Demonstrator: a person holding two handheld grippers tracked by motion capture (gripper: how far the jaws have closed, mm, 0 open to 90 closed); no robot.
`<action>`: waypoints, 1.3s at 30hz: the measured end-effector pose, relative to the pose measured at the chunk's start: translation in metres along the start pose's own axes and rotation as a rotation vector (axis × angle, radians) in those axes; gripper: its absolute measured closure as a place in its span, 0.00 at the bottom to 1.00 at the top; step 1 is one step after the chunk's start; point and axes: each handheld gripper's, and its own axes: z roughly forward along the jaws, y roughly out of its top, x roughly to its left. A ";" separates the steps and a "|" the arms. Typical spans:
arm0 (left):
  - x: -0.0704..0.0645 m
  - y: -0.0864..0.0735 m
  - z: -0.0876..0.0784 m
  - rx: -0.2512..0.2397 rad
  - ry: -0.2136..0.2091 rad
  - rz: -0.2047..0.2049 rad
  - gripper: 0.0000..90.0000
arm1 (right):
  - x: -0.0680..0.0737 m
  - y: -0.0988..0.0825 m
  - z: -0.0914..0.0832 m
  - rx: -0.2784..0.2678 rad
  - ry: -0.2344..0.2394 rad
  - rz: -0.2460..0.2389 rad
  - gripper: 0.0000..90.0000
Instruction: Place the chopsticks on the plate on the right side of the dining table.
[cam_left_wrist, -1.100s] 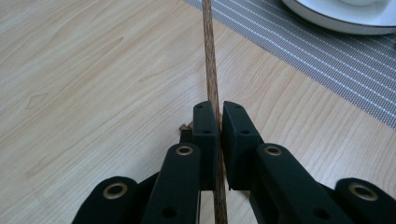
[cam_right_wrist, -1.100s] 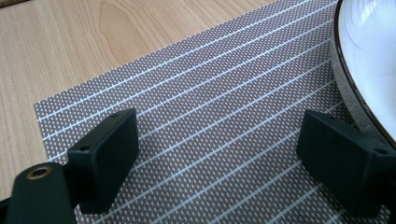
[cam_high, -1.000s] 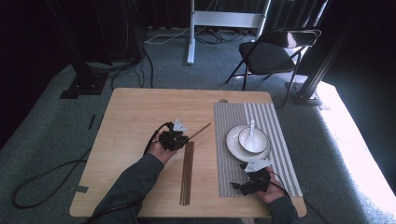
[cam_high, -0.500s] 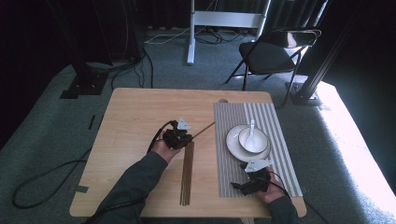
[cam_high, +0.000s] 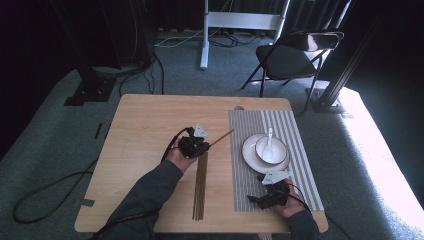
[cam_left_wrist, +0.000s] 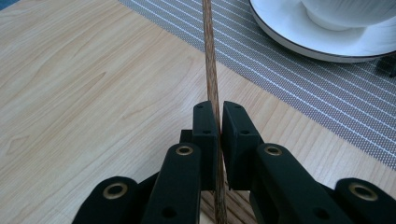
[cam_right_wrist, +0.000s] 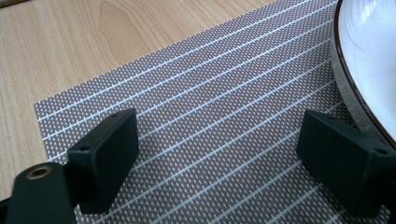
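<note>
Wooden chopstick (cam_left_wrist: 209, 60) is sitting pinched in the left gripper (cam_left_wrist: 218, 126), fingers closed on it; it is reaching toward the plate (cam_left_wrist: 299, 32) at upper right, and could pivot and strike it. The right gripper (cam_right_wrist: 219, 158) is resting wide open and empty over the mat (cam_right_wrist: 210, 93).

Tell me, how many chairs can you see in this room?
1: a black folding chair stands on the carpet beyond the table's far right corner. Others could be hidden in the dark edges.

One plate (cam_high: 250, 155), bowl (cam_high: 271, 150), spoon (cam_high: 270, 136)
</note>
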 end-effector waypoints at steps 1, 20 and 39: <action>0.000 0.000 0.000 0.000 0.000 0.000 0.94 | 0.000 0.000 0.000 0.000 0.000 0.000 0.14; -0.009 0.020 0.007 -0.007 -0.012 0.036 0.94 | 0.000 0.000 0.000 0.000 0.000 0.000 0.14; -0.018 0.038 0.015 -0.021 -0.026 0.064 0.94 | 0.000 0.000 0.000 0.000 0.000 0.001 0.14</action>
